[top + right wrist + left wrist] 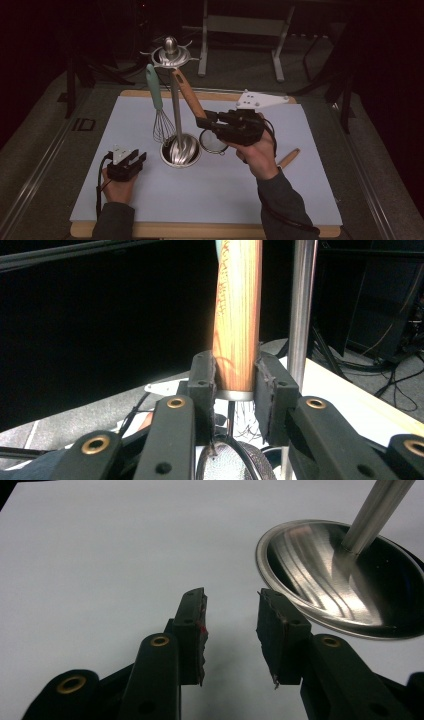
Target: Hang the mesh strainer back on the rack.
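Observation:
A steel utensil stand (176, 100) with a round base (345, 575) rises at the middle of the white mat (125, 190). A whisk with a mint handle (156, 100) hangs from its top ring. My right gripper (207, 121) is shut on the lower end of a small strainer's wooden handle (239, 315), which leans up toward the ring; its mesh bowl (213, 142) hangs below the jaws. My left gripper (231, 630) rests low on the mat just left of the base, open, nothing between its fingers.
Another wooden handle (289, 158) lies on the mat to the right, partly hidden by the right hand. A wooden board (200, 231) edges the mat. Dark floor and metal frame legs (280, 50) lie beyond the table.

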A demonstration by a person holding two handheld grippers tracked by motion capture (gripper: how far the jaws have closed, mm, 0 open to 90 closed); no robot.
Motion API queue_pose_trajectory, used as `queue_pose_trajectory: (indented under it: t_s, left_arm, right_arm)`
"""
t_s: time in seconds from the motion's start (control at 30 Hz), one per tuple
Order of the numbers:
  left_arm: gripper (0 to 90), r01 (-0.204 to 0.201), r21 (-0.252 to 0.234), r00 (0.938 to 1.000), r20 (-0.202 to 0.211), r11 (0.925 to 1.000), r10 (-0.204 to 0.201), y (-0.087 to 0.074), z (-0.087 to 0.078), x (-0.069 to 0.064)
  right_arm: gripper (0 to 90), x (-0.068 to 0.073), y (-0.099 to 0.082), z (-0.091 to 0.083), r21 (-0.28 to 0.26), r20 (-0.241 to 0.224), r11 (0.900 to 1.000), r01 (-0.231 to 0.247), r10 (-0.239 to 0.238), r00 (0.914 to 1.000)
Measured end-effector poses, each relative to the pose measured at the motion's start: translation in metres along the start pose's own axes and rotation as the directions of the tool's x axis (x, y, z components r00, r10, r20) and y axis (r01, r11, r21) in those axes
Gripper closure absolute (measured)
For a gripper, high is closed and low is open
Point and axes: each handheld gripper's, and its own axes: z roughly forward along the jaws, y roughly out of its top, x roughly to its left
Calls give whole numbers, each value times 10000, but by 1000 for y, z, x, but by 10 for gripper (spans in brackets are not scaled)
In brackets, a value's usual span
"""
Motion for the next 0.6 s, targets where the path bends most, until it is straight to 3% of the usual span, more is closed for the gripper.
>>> queue_pose_trajectory:
  t_s: [0.27, 0.6]
  left_arm:
    - [640, 10, 13, 10000, 17, 10000, -10, 0, 0, 0]
    - [639, 41, 4, 10000, 38, 10000, -41, 0, 0, 0]
  right_arm:
    - [720, -16, -2, 22, 304, 207, 9994, -166, 160, 9997]
    - [702, -25, -4, 47, 412, 165, 9973, -610, 603, 9980]
